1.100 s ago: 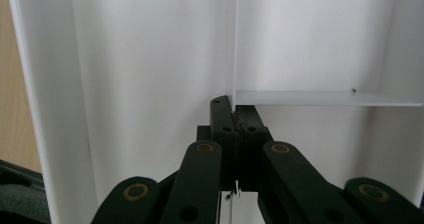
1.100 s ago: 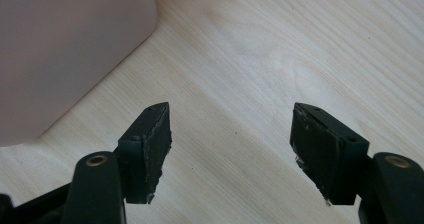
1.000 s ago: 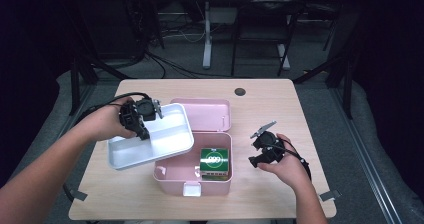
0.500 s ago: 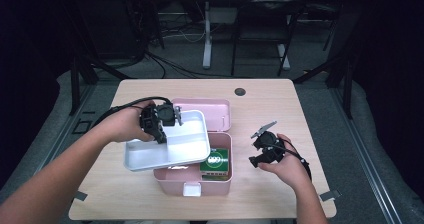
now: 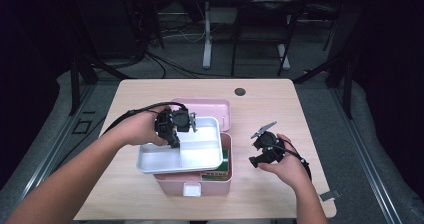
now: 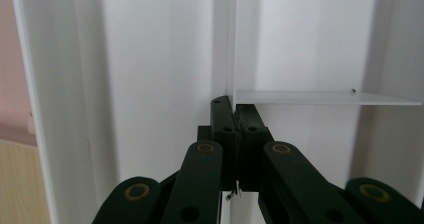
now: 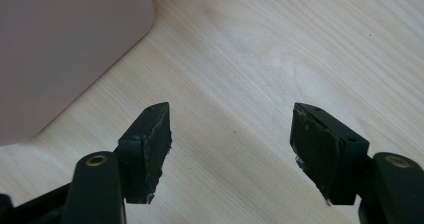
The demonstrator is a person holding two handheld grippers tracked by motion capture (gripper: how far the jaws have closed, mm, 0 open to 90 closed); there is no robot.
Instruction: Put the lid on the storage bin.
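My left gripper (image 5: 172,129) is clamped on the thin centre divider of the white tray (image 5: 200,154); in the left gripper view the jaws are pressed together on that divider wall where a cross partition meets it, with white tray compartments to either side. From the high view I read the white tray as held tilted above the open pink box (image 5: 220,176), covering most of the box's cavity, its near-left corner overhanging the box toward me. The box's lid (image 5: 212,108) stands open behind the tray. A green-labelled item (image 5: 220,166) shows inside the box at the right, under the tray's edge. My right gripper (image 7: 231,134) is spread, nothing between its pads, hovering over bare wooden table (image 7: 300,44) just beside the box's rounded corner. In the high view it sits to the right of the box, apart from it.
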